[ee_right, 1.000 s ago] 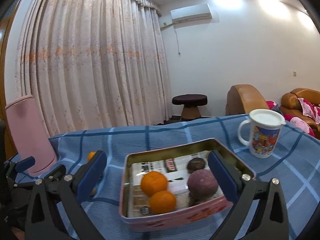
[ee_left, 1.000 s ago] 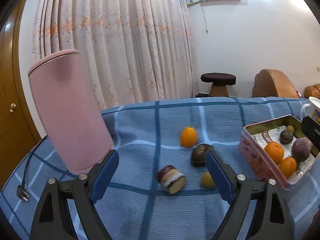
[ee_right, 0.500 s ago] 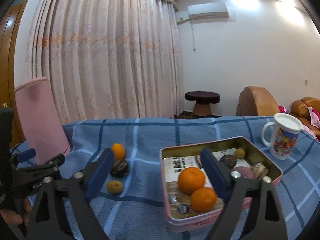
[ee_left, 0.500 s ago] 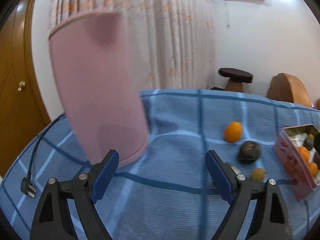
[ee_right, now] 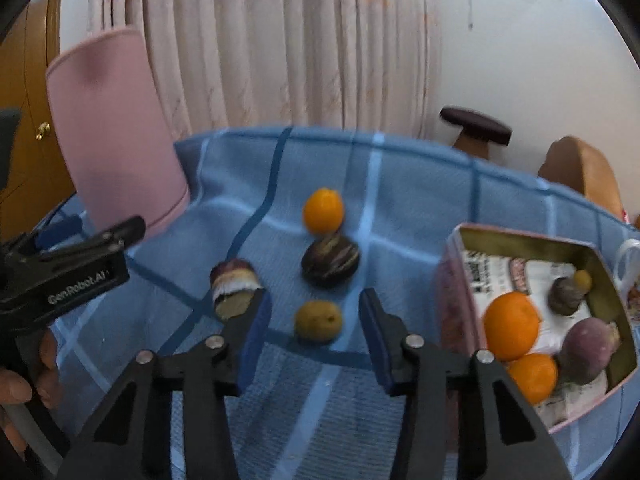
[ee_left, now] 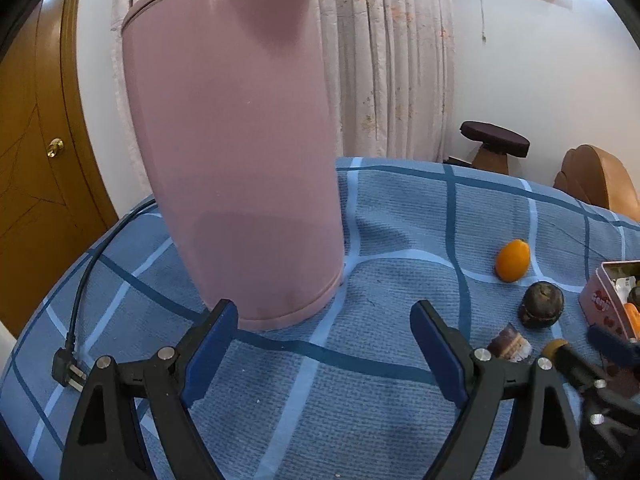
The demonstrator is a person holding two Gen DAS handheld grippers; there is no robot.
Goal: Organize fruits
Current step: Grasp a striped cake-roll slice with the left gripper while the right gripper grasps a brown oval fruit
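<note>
right tool [ee_right: 316, 322] closing, pads apart | small fruit [ee_right: 318, 321] between: olive-brown, round, matte

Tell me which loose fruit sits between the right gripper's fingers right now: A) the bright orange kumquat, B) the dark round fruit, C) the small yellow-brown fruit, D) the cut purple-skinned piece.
C: in the right wrist view the small yellow-brown fruit lies on the blue checked cloth between the right gripper fingers, pads not yet touching it.

Tin [ee_left: 600, 300] cut by edge, mug [ee_right: 629, 256] too (blurred)
</note>
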